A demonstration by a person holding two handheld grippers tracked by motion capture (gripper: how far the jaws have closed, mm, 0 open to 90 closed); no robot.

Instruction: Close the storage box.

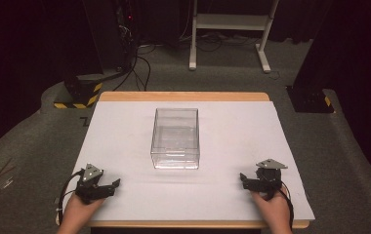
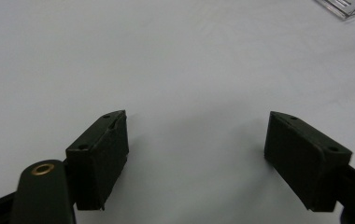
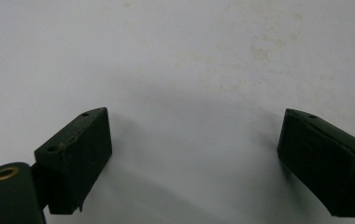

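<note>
Box (image 1: 175, 138): clear, stiff, light, slick; you'd best pinch a wall's rim.
Left claw (image 1: 106, 187): spread, empty.
Right claw (image 1: 246, 180): spread, empty.

Left tongs (image 2: 196, 154) w/ jaws wide apart over bare white sheet (image 2: 166, 60); clear box (image 2: 351, 7) corner top right.
</note>
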